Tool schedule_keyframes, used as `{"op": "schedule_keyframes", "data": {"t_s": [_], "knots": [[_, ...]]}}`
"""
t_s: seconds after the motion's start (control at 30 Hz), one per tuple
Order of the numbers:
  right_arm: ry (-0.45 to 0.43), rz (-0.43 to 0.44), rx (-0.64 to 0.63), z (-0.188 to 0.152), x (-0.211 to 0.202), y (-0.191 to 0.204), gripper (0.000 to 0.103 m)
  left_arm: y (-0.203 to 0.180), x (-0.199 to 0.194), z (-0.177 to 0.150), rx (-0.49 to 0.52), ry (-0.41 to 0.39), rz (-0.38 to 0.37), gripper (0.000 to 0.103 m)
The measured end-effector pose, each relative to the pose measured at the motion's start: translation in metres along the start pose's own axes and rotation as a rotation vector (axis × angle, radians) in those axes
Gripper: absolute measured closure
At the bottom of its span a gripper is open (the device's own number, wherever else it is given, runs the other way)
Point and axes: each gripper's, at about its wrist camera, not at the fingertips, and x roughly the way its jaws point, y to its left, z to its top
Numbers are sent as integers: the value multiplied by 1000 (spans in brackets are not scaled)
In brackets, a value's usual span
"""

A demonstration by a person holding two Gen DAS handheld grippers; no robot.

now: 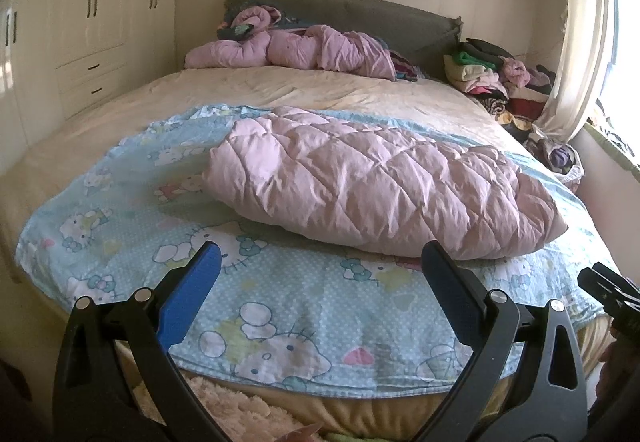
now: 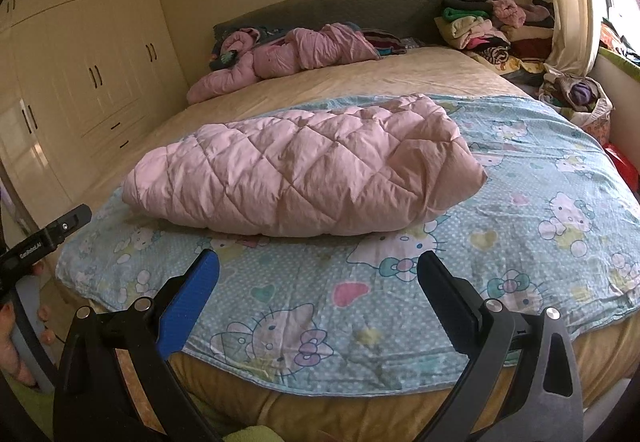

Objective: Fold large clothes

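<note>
On your far left stands the cream wardrobe (image 1: 92,17), its doors and drawers shut, running along the left side of the bed (image 1: 132,109). Your left gripper (image 1: 320,262) hangs off the foot edge of the bed with its blue-padded fingers (image 1: 192,294) spread wide and nothing between them. Under and ahead of it the blue cartoon-print sheet (image 1: 304,302) covers the foot end of the bed, its hem draped over the foot edge, the beige cover showing beyond it toward the head. On that sheet, across the middle of the bed, lies the pink quilted coat (image 1: 376,181), folded into a thick, puffy bundle with one end toward the left side and the other toward the right side; neither tool touches it. At the head edge, against the grey headboard (image 1: 360,13), a second pink padded garment (image 1: 296,49) lies crumpled. Your right gripper (image 2: 318,262) also sits off the foot edge, to the right of the other, fingers (image 2: 192,294) wide apart and empty, the coat (image 2: 300,169) lying just ahead of it. Past the bed's far right corner a pile of folded clothes (image 2: 492,21) is stacked beside the curtain (image 2: 572,9) and the window.
</note>
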Motion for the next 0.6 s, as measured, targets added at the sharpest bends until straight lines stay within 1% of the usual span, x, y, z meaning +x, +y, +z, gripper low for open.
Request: {"op": "schedule_keyframes", "data": {"t_s": [0.6], "knots": [[9, 5, -4, 0, -2, 0, 4, -1, 2, -2, 4, 6, 1, 9]]}}
